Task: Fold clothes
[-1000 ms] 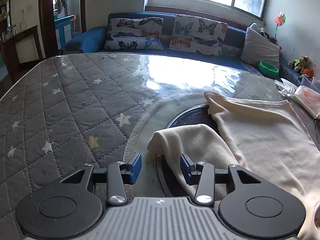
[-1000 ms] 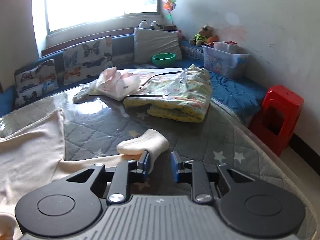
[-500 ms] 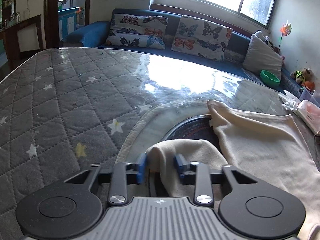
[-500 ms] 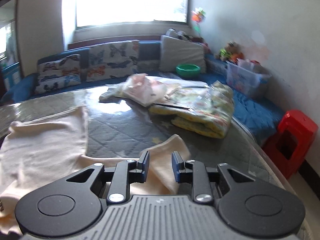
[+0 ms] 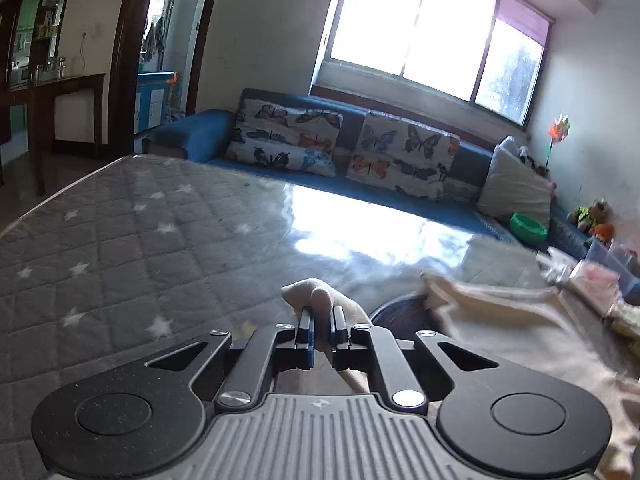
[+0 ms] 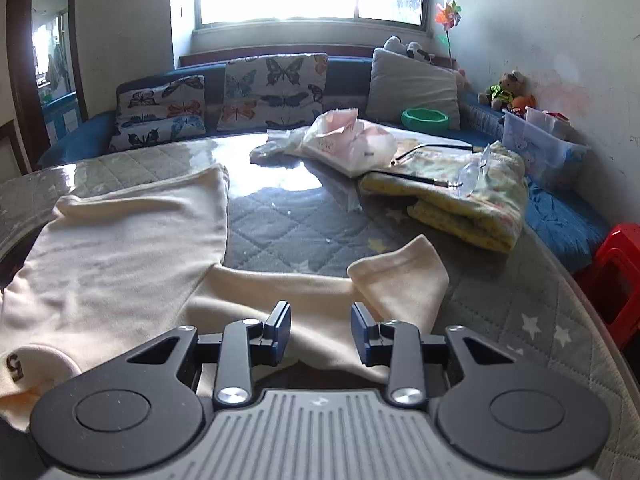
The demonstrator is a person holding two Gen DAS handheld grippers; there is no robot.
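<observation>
Left claw (image 5: 322,330) clamps the cream garment's (image 6: 120,248) sleeve (image 5: 320,300); right claw (image 6: 320,330) gapes above it, "5" (image 6: 14,366) near the hem.

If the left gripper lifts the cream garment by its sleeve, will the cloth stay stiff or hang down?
Probably it hangs limp: the sleeve already droops around the left gripper. The cream garment lies in soft wrinkles, so it likely drags and unfolds, and looks light.
</observation>
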